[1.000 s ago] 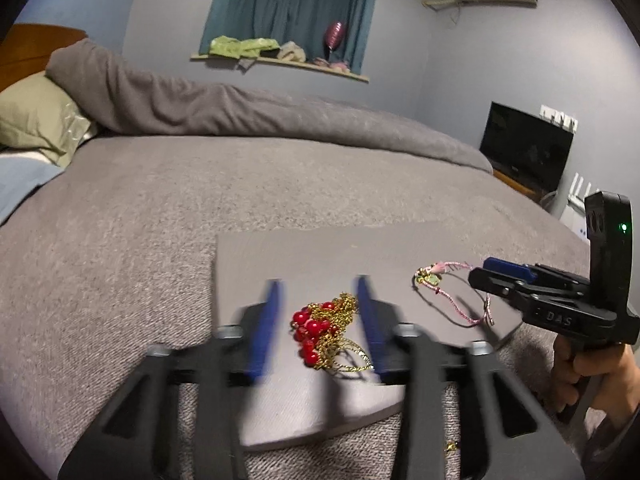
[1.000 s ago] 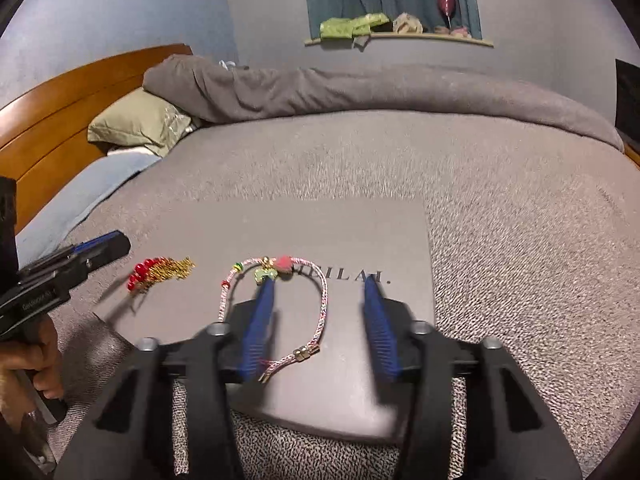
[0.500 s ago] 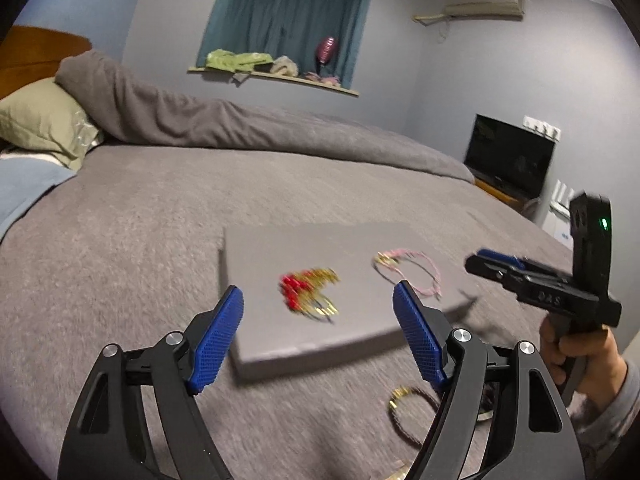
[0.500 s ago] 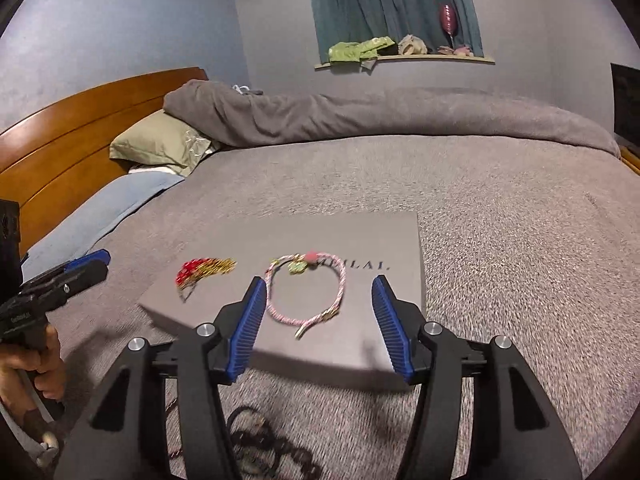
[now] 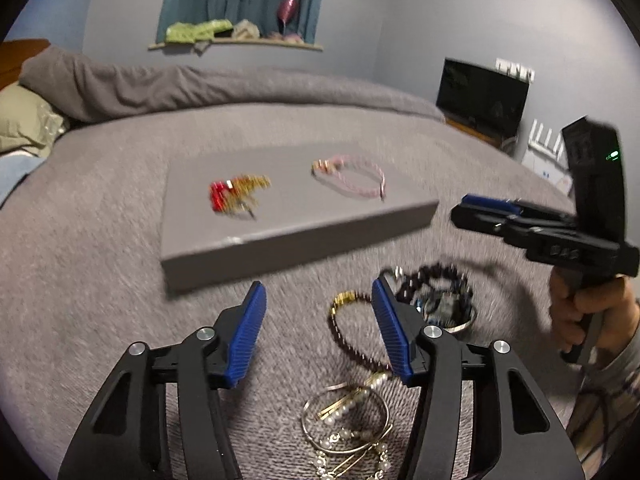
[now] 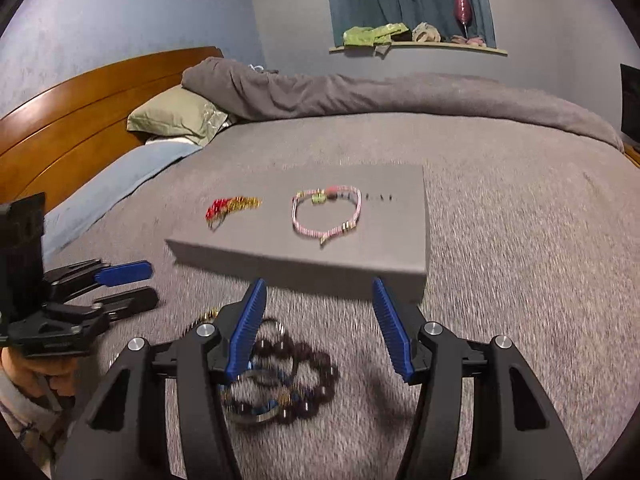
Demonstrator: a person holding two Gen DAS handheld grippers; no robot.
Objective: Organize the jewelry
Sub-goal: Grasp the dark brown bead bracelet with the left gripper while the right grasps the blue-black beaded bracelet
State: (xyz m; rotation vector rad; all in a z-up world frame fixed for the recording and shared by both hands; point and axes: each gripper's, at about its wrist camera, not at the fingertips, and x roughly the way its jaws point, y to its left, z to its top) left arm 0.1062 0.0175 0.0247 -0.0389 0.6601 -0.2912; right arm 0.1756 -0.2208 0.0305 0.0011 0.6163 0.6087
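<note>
Both tongs have drawn back off the flat grey cardboard box (image 6: 384,240) toward the loose heap of jewellery on the grey woven bedspread (image 6: 520,240), leaving two pieces on the lid. On the box, the pink braided cord bracelet (image 6: 326,214) lies in an open loop, and the red-bead and gold-chain piece (image 6: 228,208) sits bunched well to its left.

Left tongs (image 5: 318,320) stand spread and empty just in front of the box's near edge. Right tongs (image 6: 318,324) are likewise spread with nothing between the blue ribbed pads (image 6: 248,328).

In front of the box lie the unsorted pieces: a dark round-bead bracelet (image 6: 308,376) tangled with a thin silver bangle (image 5: 460,322), a slim dark-and-gold beaded strand (image 5: 344,328), and thin gold hoops strung with small pearls (image 5: 348,424).

These should all be light. Beads are hard, smooth and likely to roll out of a pinch; the strands are limp and will dangle and snag neighbours. The bangle is stiff, so gripping across its wire looks safest. For the dark bracelet, pinching across the strand at its outer edge, away from the tangle, seems best.
</note>
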